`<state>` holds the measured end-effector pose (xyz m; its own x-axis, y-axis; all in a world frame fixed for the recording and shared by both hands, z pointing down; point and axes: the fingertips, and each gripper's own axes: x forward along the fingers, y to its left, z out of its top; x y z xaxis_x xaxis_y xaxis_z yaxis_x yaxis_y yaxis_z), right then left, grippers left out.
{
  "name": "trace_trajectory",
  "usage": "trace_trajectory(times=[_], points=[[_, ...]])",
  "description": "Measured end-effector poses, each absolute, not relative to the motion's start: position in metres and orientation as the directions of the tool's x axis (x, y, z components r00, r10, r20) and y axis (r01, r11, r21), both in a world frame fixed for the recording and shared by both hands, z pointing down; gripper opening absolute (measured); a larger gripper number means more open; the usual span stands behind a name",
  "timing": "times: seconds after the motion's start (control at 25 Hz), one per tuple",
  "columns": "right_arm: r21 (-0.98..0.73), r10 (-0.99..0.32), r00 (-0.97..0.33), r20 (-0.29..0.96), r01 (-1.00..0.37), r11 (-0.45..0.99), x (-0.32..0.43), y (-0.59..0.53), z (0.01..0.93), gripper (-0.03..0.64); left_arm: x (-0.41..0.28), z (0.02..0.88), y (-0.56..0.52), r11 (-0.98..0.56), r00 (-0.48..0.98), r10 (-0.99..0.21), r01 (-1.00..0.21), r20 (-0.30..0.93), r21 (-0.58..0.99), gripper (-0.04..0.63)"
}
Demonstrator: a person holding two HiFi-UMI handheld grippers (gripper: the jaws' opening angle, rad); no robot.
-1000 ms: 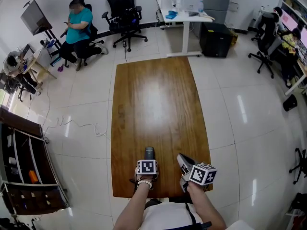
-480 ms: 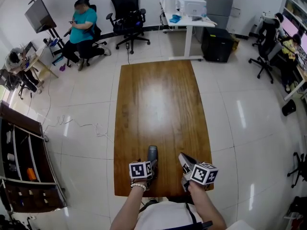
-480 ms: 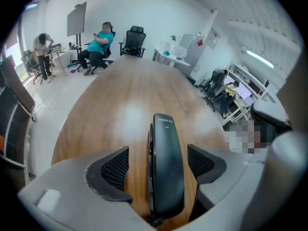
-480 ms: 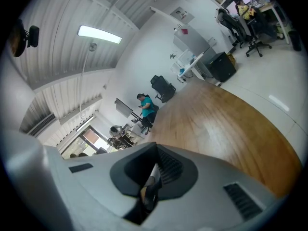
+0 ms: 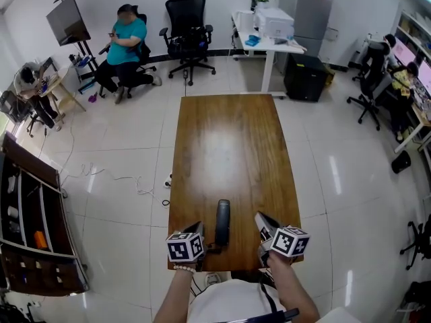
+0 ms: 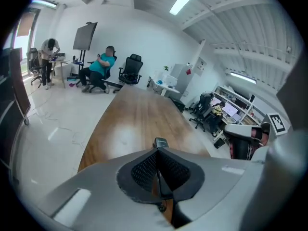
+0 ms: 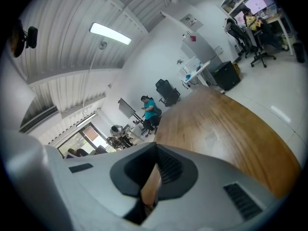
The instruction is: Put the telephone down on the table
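The dark telephone handset (image 5: 222, 222) lies flat on the long wooden table (image 5: 229, 140), near its front edge and pointing along its length. My left gripper (image 5: 196, 229) hovers just left of the handset, raised off it, shut with nothing between its jaws. In the left gripper view the closed pads (image 6: 144, 170) meet at my left gripper's tip (image 6: 158, 149), and the telephone's end (image 6: 160, 142) shows just beyond it. To the right of the handset my right gripper (image 5: 261, 219) is also shut and empty, with my right gripper's tip (image 7: 155, 150) over bare wood.
A seated person in a teal shirt (image 5: 128, 42) and a black office chair (image 5: 188, 19) are beyond the table's far end. A white desk with a printer (image 5: 269, 25) and a black cabinet (image 5: 304, 66) stand at the back right. A dark shelf unit (image 5: 34, 234) lines the left wall.
The left gripper, which held the telephone at the table's front, let it go, rose and drew back to the left, then shut. The handset now lies on the table.
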<state>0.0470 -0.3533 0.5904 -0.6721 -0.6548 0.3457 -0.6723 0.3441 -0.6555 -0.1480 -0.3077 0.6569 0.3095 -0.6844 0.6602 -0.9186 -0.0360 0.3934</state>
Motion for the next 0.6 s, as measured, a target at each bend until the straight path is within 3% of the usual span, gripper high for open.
trace_trajectory(times=[0.24, 0.6], points=[[-0.630, -0.677, -0.650, 0.346, -0.695, 0.346, 0.037, -0.323, 0.584, 0.000, -0.159, 0.630, -0.298, -0.087, 0.340, -0.740, -0.904, 0.581, 0.418, 0.000], [-0.592, -0.731, -0.550, 0.404, -0.766, 0.250, 0.050, -0.247, 0.590, 0.000, -0.139, 0.616, -0.271, -0.198, 0.462, -0.710, -0.856, 0.532, 0.478, 0.000]])
